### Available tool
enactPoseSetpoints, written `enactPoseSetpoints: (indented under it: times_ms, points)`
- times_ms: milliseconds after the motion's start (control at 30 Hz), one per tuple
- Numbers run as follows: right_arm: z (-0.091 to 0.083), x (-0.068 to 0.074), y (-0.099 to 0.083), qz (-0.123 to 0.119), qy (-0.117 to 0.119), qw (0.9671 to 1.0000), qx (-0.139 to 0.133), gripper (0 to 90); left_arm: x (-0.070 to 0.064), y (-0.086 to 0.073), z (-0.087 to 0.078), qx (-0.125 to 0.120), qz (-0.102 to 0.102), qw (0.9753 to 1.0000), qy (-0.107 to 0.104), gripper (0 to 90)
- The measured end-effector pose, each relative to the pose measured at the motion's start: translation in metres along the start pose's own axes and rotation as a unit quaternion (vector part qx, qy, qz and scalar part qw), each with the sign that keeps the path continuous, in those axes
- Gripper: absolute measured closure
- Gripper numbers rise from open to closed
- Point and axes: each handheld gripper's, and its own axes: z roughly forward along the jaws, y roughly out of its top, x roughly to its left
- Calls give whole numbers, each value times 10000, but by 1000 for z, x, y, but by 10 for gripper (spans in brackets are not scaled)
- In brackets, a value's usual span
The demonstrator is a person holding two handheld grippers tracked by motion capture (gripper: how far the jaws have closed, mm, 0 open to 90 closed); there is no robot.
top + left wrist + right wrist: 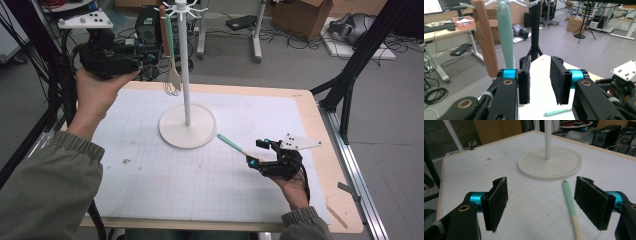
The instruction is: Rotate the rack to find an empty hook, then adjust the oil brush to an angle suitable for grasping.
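Green-handled utensil is seen lying flat on the mat, between the spread jaws of the right gripper, nearer its right-hand pad. Nothing is grasped by it. The left gripper is held released, just below the hanging whisk.

My left gripper stands with its jaws apart and nothing between the black pads — past them I see the white tabletop and, low down, a mint-handled utensil lying flat on it. Up to the left, a wooden handle and a mint-green handle hang side by side from white hooks, both just beyond my left jaw. At the right edge sits the other gripper with its pale plate.
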Motion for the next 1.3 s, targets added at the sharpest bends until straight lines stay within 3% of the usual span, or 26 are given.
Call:
enactPoseSetpoints:
  times_ms: [500, 867, 1300]
  points:
    - [1, 2, 0, 0, -17, 10000, 70, 263, -5, -40, -12, 162, 34, 9998, -111, 580]
    - [2, 4, -1, -37, -79, 9998, 150, 249, -4, -68, -16, 220, -17, 9997, -59, 496]
    - [3, 5, -1, -66, -144, 9998, 158, 242, -13, -98, -20, 352, 23, 9994, -53, 416]
